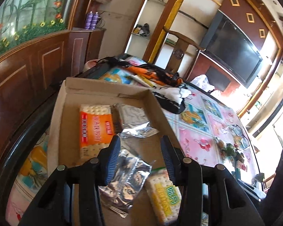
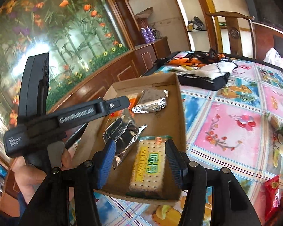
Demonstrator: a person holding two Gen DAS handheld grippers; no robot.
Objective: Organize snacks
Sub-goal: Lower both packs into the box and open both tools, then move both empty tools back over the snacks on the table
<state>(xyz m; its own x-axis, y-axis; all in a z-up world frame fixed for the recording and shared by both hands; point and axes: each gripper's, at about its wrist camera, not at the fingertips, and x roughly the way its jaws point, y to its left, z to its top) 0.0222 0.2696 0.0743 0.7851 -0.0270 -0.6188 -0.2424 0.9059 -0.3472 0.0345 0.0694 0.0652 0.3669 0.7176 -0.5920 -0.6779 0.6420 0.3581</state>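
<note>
A shallow cardboard tray (image 1: 107, 90) (image 2: 181, 101) sits on the table. It holds an orange cracker pack (image 1: 95, 130) (image 2: 133, 96), two silver foil packs (image 1: 134, 120) (image 1: 122, 180) (image 2: 152, 101) (image 2: 122, 131) and a green-yellow cracker pack (image 1: 164, 194) (image 2: 149, 165). My left gripper (image 1: 140, 162) is open and empty, hovering over the near foil pack. My right gripper (image 2: 140, 162) is open above the green-yellow cracker pack, jaws apart on either side of it, not gripping. The left gripper also shows from the side in the right wrist view (image 2: 75, 114).
The table has a floral pink and blue plastic cloth (image 1: 198, 131) (image 2: 235, 116). A black bag and orange cloth (image 1: 160, 75) (image 2: 200, 75) lie beyond the tray. A red snack pack (image 2: 273, 194) lies at the right edge. A wooden cabinet (image 1: 28, 79) stands left.
</note>
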